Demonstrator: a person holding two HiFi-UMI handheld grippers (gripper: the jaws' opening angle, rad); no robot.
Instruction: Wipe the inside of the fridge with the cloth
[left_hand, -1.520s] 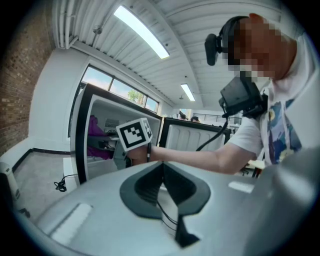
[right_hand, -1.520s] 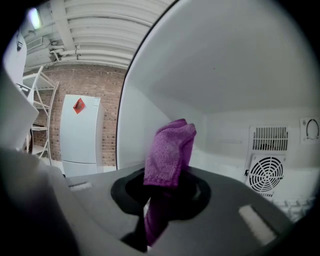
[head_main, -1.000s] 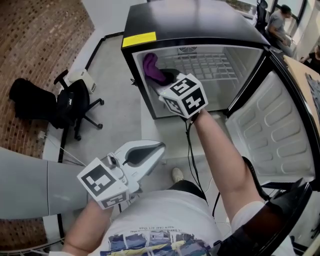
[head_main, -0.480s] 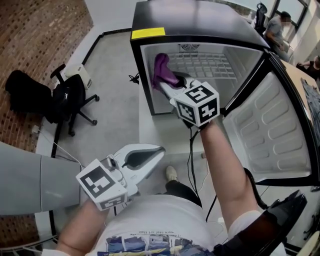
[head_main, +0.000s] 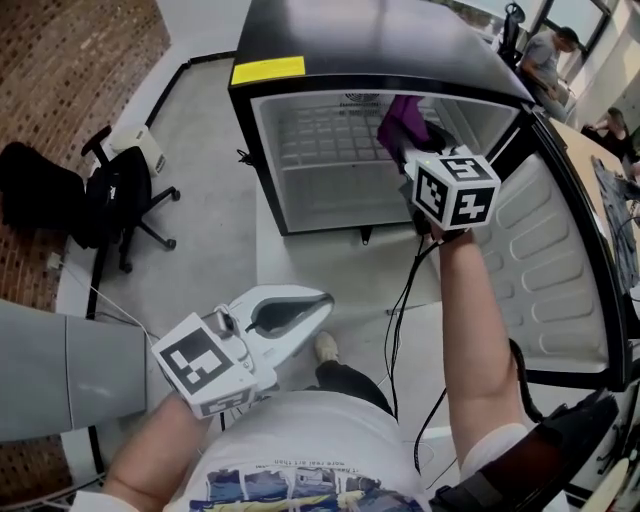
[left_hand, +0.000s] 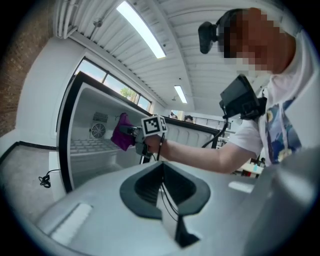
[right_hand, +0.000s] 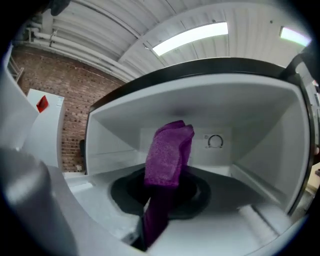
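The right tongs (right_hand: 162, 197) pinch the cloth (right_hand: 168, 154), likely soft and light, by a bunched fold near the fridge's (head_main: 300, 45) upper right corner. The left tongs (head_main: 322, 297) are pressed together, empty.

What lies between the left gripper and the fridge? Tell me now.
Only bare floor, as the head view shows. The left gripper, shut and empty, hangs short of the open fridge.

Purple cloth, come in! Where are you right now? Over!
Right gripper shut on purple cloth, upper right of the open fridge. Left gripper shut, empty, held low. Nothing blocking.
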